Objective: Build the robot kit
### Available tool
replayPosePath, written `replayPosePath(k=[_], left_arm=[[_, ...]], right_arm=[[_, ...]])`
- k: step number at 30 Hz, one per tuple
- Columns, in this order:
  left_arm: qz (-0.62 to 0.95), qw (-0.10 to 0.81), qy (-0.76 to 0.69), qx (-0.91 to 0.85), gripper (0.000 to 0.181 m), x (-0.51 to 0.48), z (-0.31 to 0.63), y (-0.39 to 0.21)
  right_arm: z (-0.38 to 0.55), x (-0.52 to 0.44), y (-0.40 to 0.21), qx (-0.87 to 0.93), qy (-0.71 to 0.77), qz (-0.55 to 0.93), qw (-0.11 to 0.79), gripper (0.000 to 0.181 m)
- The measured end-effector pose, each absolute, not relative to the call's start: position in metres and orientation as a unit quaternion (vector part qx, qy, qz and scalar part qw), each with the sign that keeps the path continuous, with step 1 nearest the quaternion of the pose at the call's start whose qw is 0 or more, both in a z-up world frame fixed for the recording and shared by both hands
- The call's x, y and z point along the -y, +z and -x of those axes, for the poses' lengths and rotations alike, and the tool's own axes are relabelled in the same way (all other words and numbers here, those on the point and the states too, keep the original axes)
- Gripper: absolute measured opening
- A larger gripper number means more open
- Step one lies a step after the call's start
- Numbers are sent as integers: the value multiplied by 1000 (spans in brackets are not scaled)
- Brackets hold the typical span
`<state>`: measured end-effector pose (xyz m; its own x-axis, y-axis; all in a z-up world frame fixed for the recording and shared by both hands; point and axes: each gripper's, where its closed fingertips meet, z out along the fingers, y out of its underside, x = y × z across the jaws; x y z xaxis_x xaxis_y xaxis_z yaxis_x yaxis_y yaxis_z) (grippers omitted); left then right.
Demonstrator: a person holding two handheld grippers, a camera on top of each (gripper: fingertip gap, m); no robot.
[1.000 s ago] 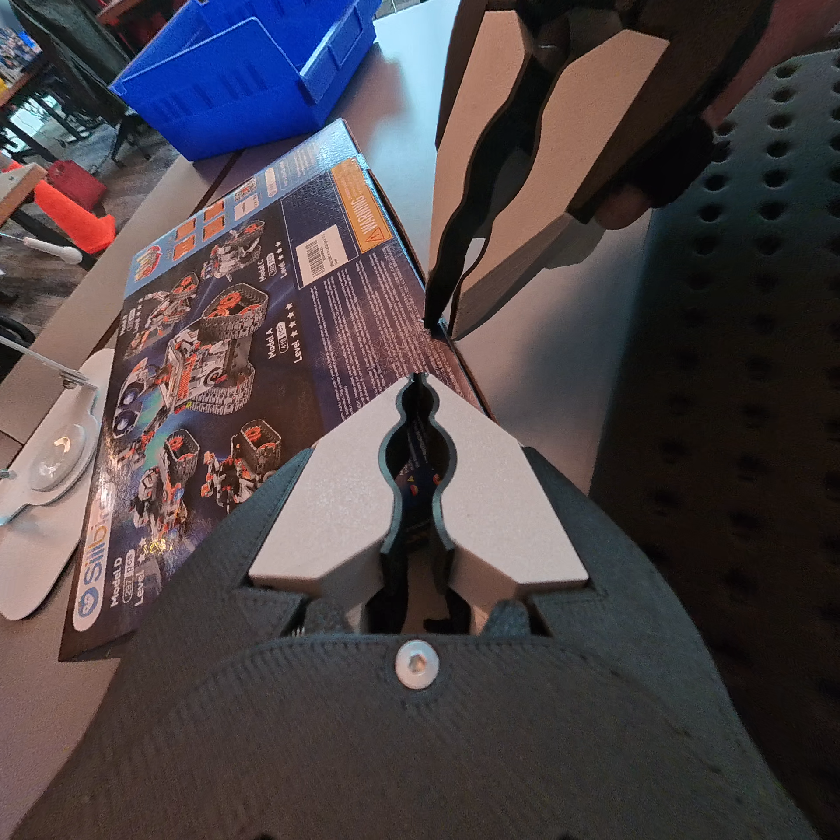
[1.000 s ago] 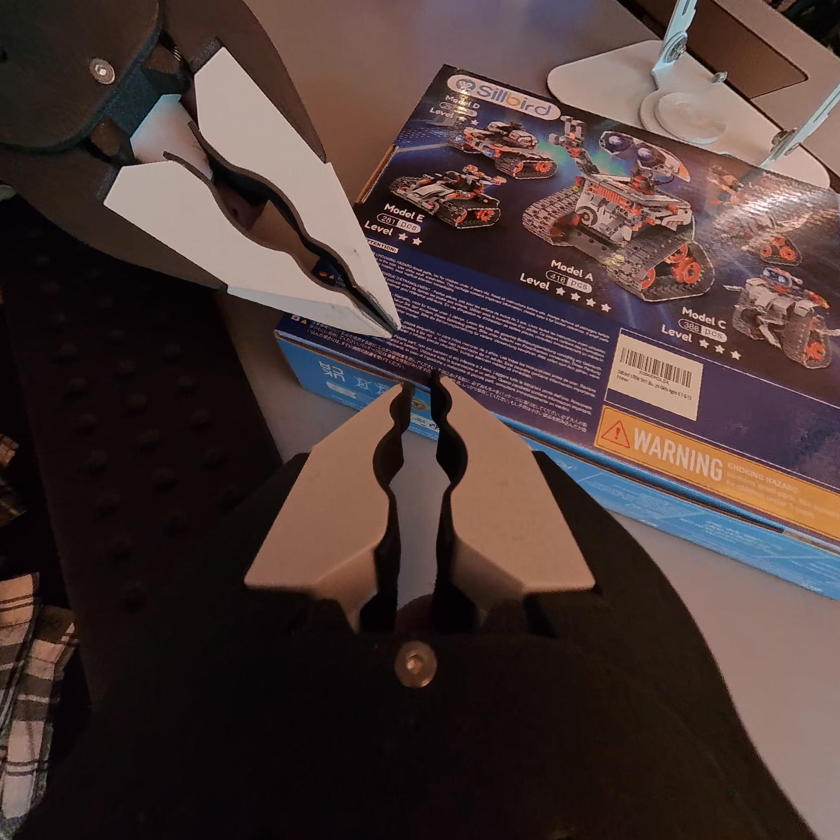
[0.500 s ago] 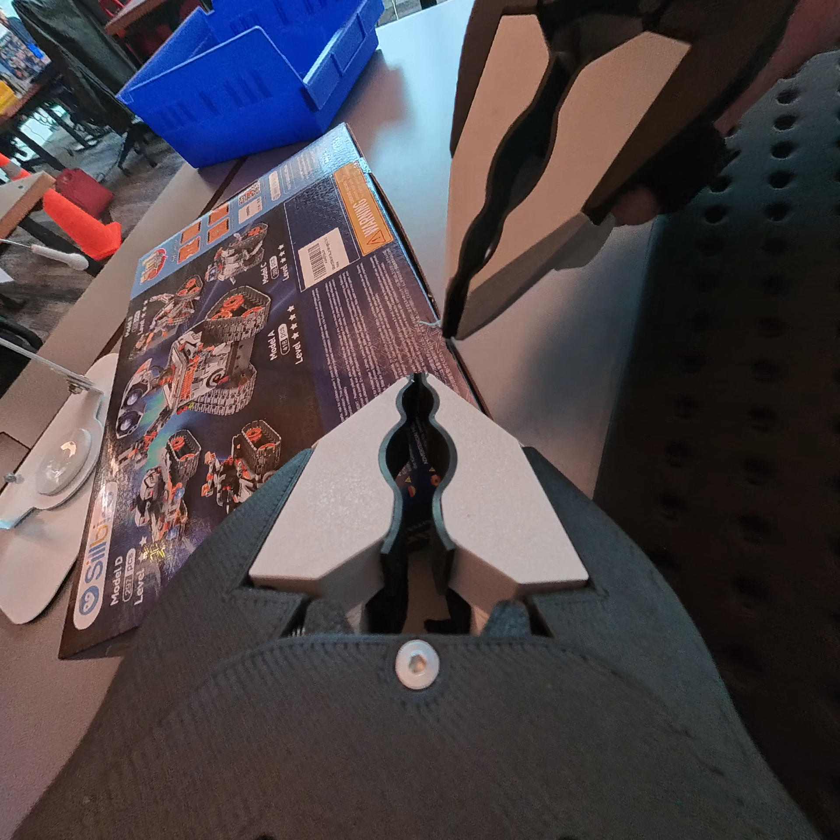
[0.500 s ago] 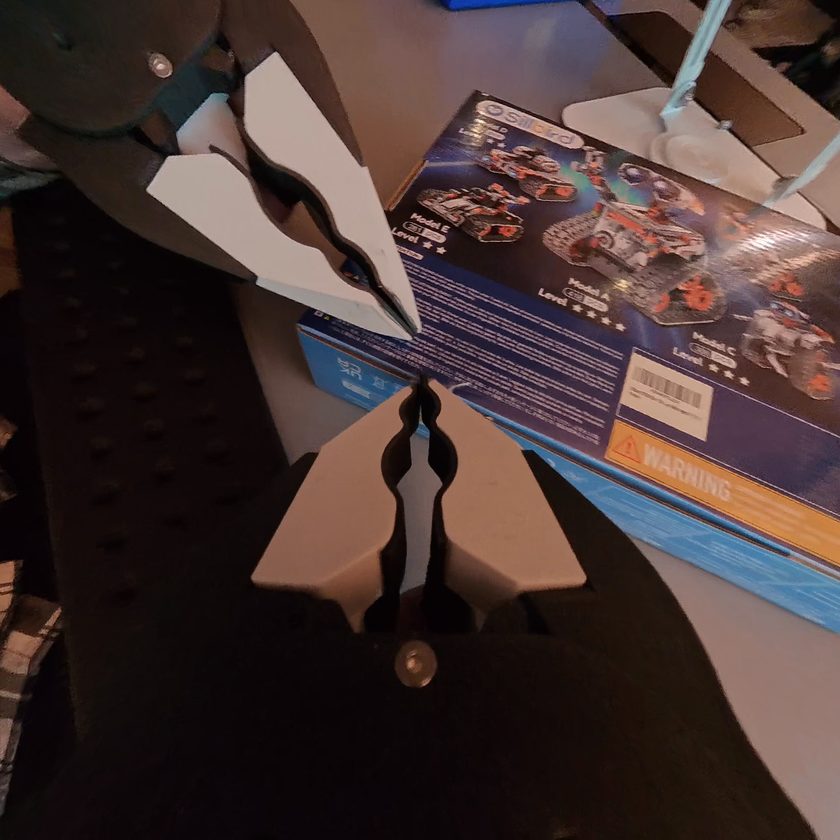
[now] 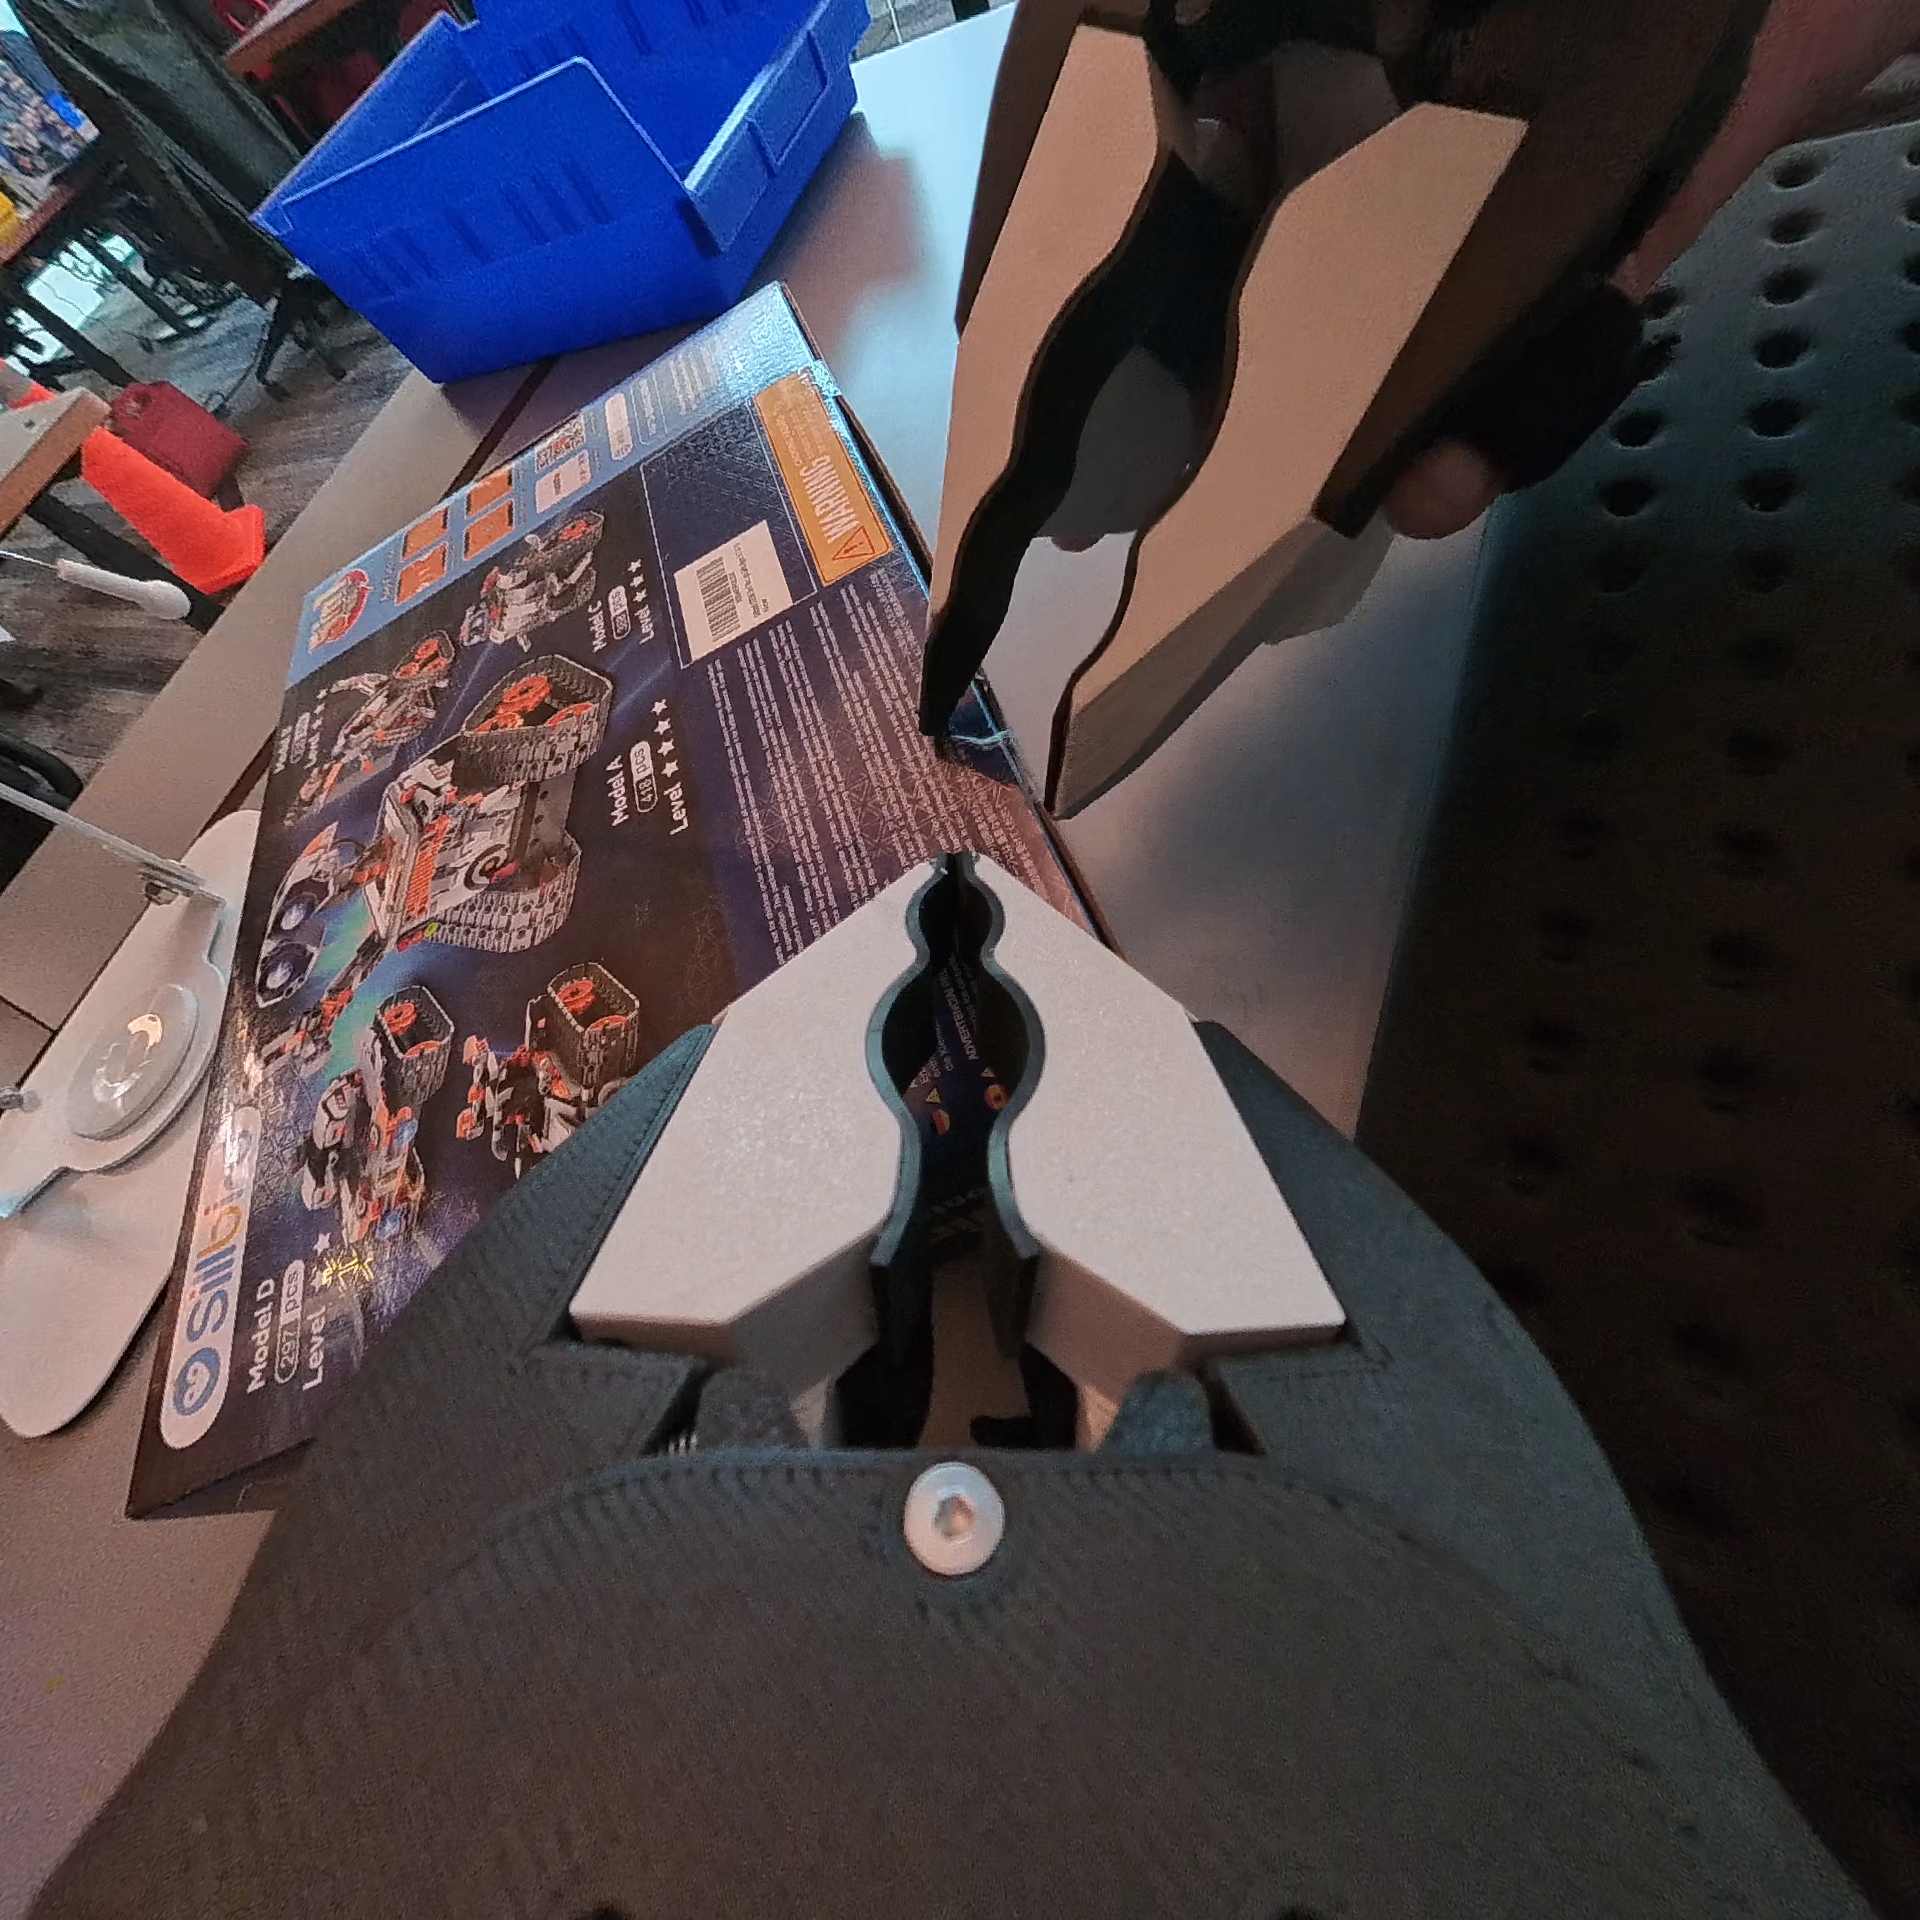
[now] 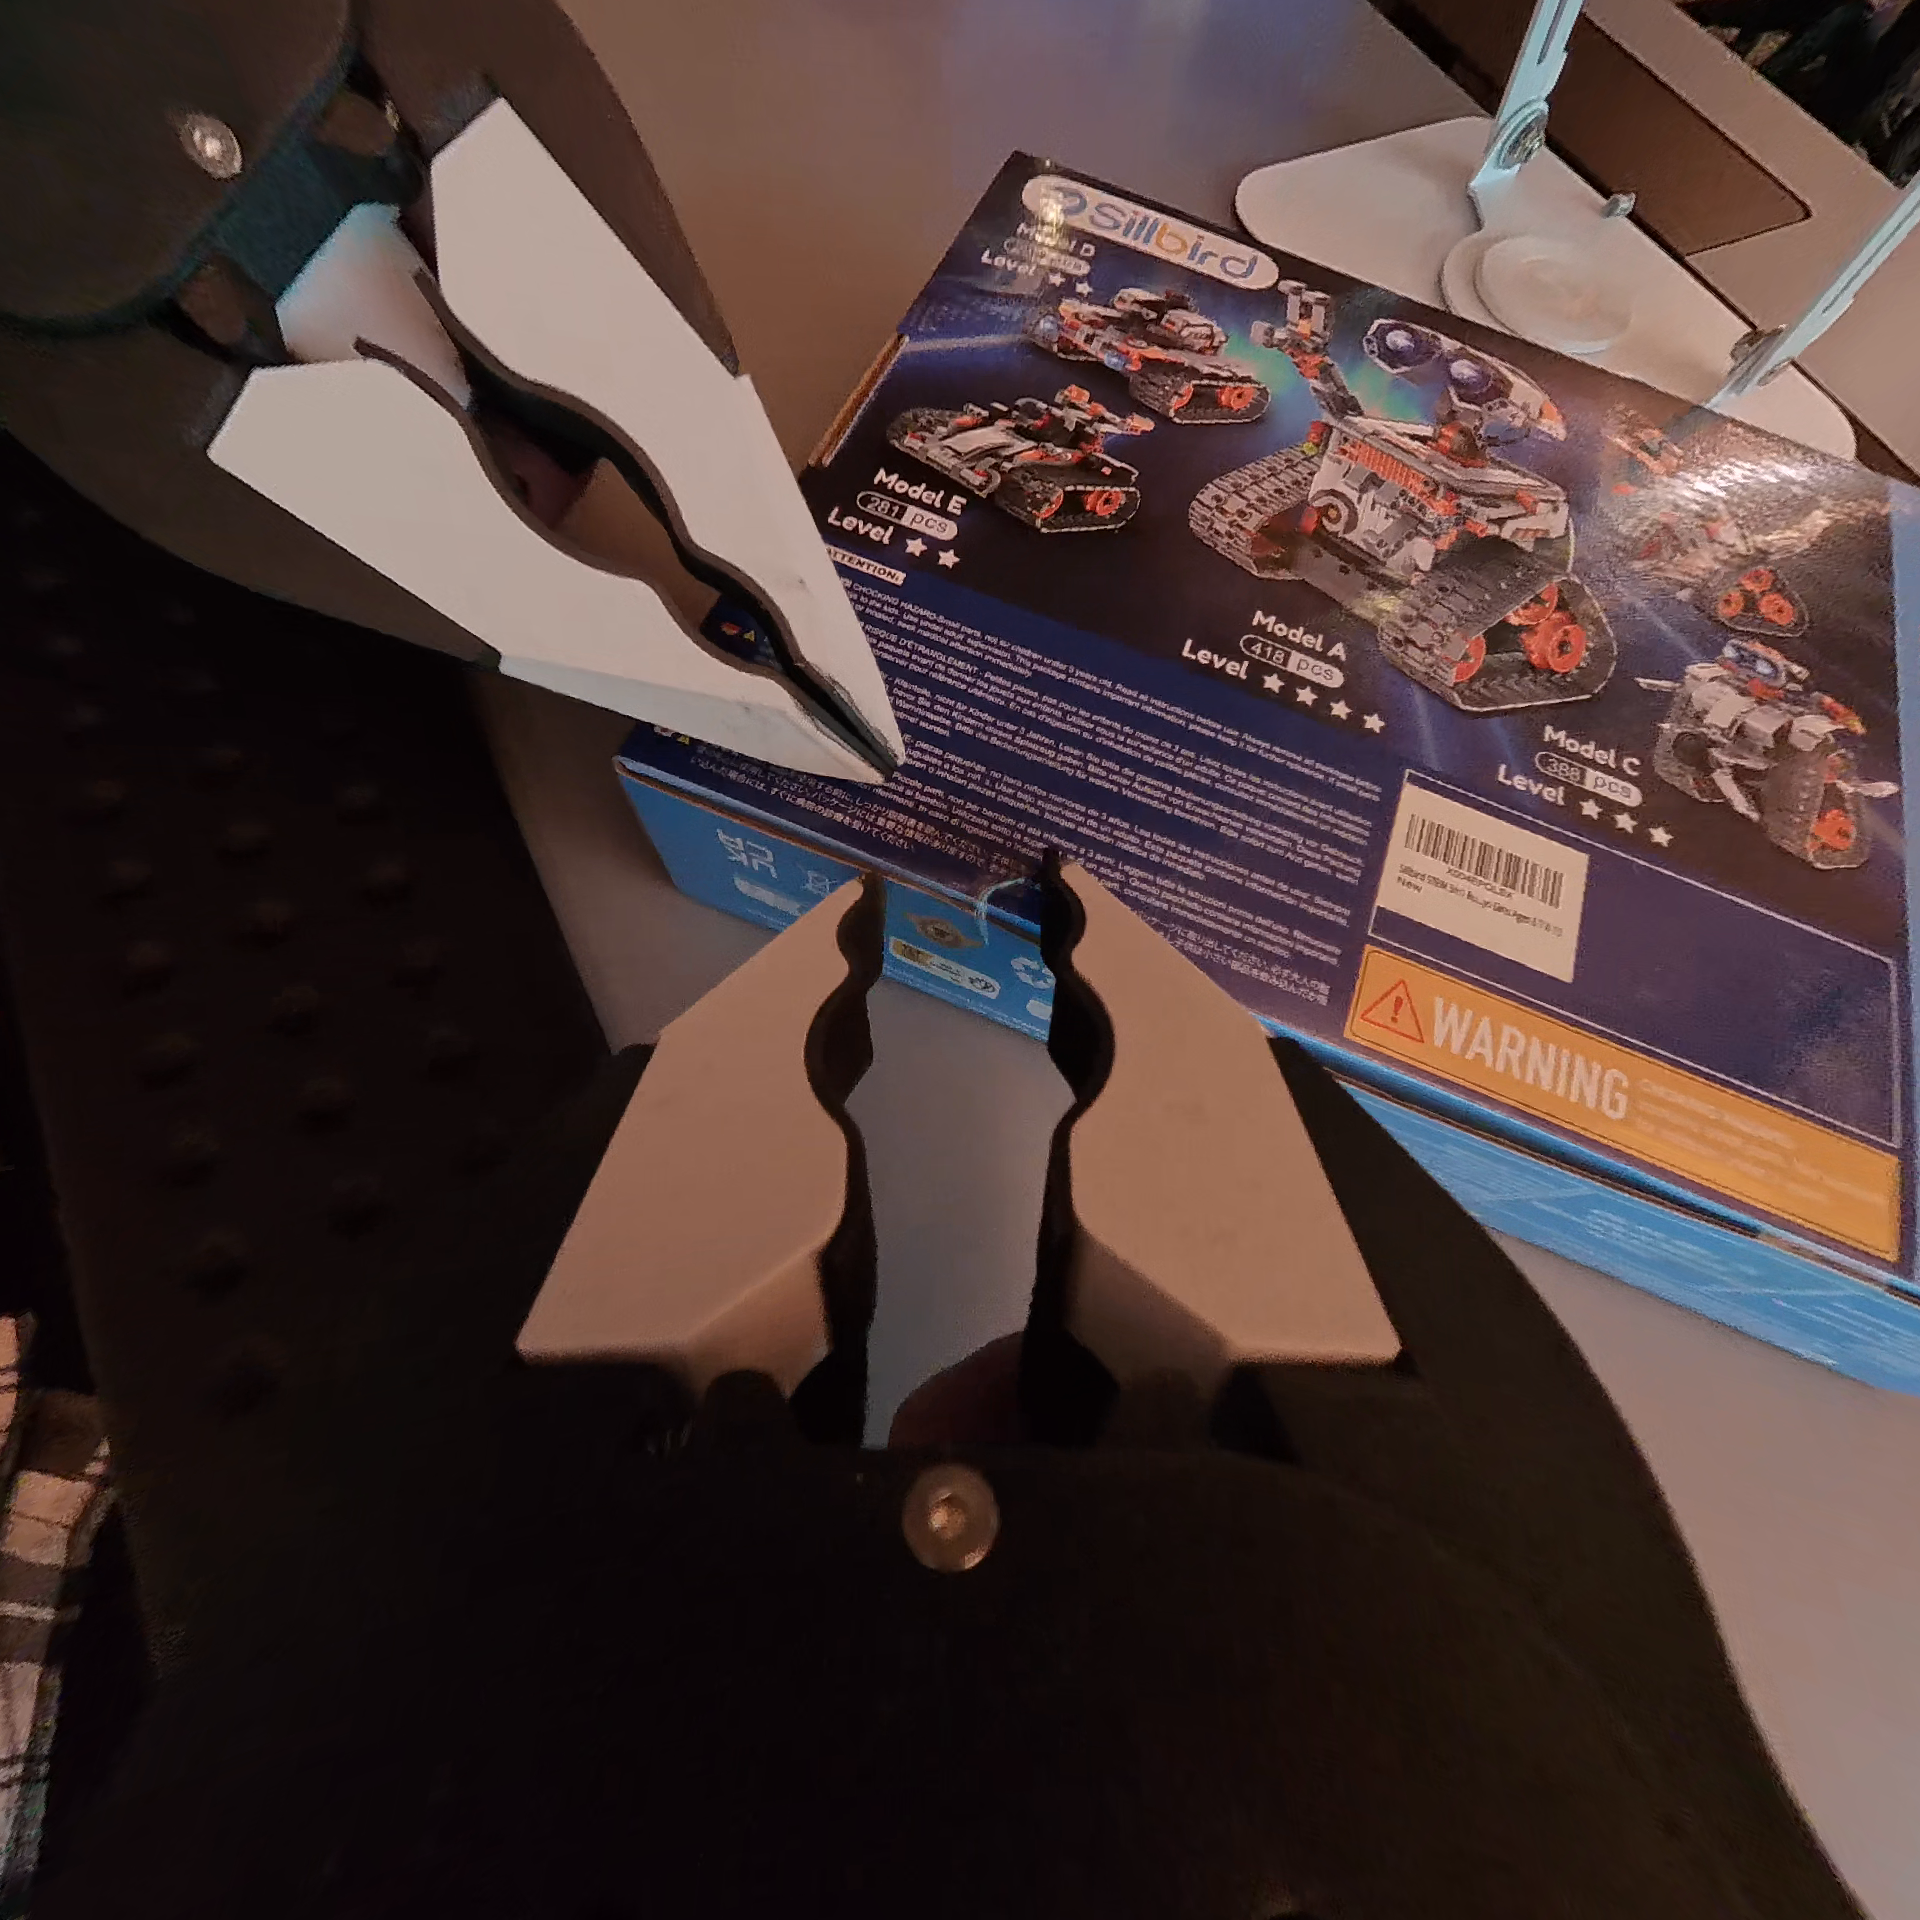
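A flat toy box (image 5: 499,831) printed with tracked robots lies on the grey table (image 5: 1247,935). My left gripper (image 5: 954,864) is shut, with its tips low over the box's top near the right-hand edge. In the right wrist view the left gripper (image 6: 883,764) comes in from the upper left and its tip rests on the box (image 6: 1351,582). My right gripper (image 6: 956,878) is open and empty, its jaws astride the box's top edge, where a small pale thread (image 6: 997,894) sticks out. In the left wrist view the right gripper (image 5: 997,758) hangs open just ahead of mine.
A blue plastic bin (image 5: 540,197) stands beyond the box. A white stand base (image 5: 104,1143) lies left of it, also in the right wrist view (image 6: 1455,239). A black perforated mat (image 5: 1714,935) borders the table. An orange object (image 5: 166,509) lies on the floor.
My right gripper closed at the box's edge half a second ago and has now opened wide again there. My left gripper has stayed shut and hardly moved.
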<state>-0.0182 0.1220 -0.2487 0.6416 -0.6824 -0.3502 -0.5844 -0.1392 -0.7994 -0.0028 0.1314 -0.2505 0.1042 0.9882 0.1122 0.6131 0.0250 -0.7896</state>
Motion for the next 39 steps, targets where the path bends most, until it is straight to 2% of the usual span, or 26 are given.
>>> replayPosePath(k=[9,10,16,18,21,29,31,36,39], left_arm=[[754,503,-44,-421,0,-122,18,-249],[753,504,-44,-421,0,-122,18,-250],[750,507,-49,-421,0,-122,17,-249],[751,507,-50,-421,0,-122,17,-249],[751,505,-52,-422,0,-122,17,-249],[752,504,-50,-422,0,-123,18,-249],[754,502,-50,-421,0,-123,18,-249],[751,507,-53,-420,0,-123,18,-249],[751,507,-52,-421,0,-123,18,-248]], right_arm=[[5,-123,-253,624,269,642,356,19],[7,-117,-253,624,287,637,350,0],[7,-121,-247,620,270,642,361,1],[4,-131,-248,611,265,651,365,20],[1,-137,-249,601,273,658,362,29],[6,-128,-252,618,282,652,337,17],[11,-117,-253,619,312,645,322,0],[11,-122,-248,617,282,651,341,1],[7,-133,-248,599,278,665,349,24]])
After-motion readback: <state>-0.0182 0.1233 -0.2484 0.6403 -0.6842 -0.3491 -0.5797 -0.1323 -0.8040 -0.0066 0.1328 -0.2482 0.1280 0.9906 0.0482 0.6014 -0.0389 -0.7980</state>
